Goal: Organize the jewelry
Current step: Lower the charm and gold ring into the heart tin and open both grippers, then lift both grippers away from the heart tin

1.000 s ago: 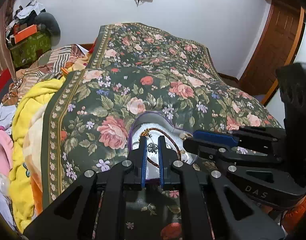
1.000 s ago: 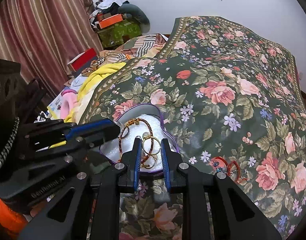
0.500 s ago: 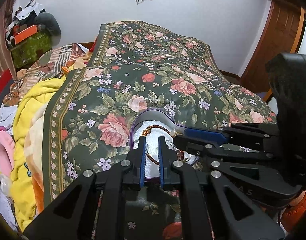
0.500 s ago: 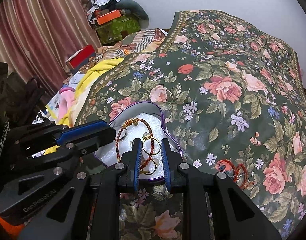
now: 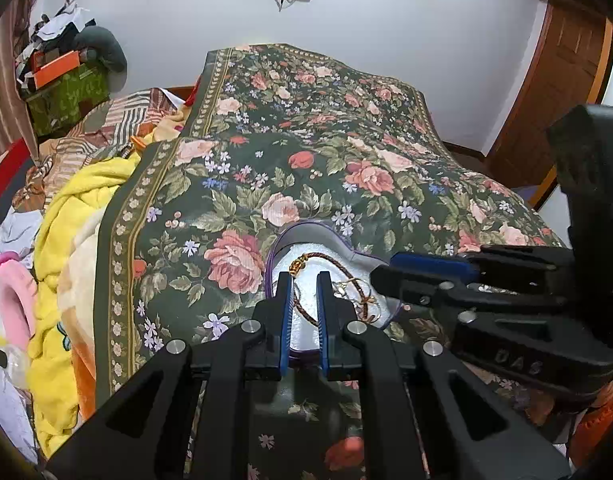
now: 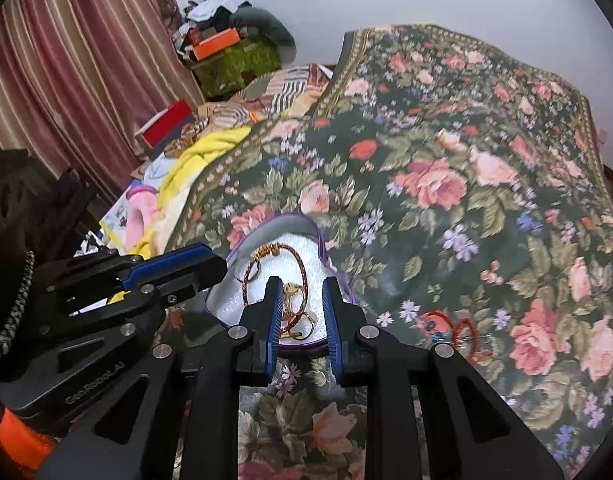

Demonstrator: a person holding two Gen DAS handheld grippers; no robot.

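We see a heart-shaped box (image 6: 242, 252) with a purple rim and white lining on the floral blanket (image 6: 446, 184). In it lie a braided red-brown cord bracelet (image 6: 302, 270) with a gold bead at its far end, and a tangle of gold rings (image 6: 294, 296) toward the near end.

Outside the box, to its right on the blanket, lies a red bracelet (image 6: 452, 326), not yet put away, we judge.

Our right gripper (image 6: 300, 312) hangs over the near end of the box, jaws apart with nothing between them; the gold rings show through the gap. Our left gripper (image 5: 304, 312) hangs over the same box from the left side, jaws also parted and empty, the cord crossing just ahead of them.

The red bracelet lies to the right of the right gripper, well apart from the left one, its long axis running roughly left to right. So we judge the right gripper the nearer and the natural one to fetch it, swinging rightward away from the box.
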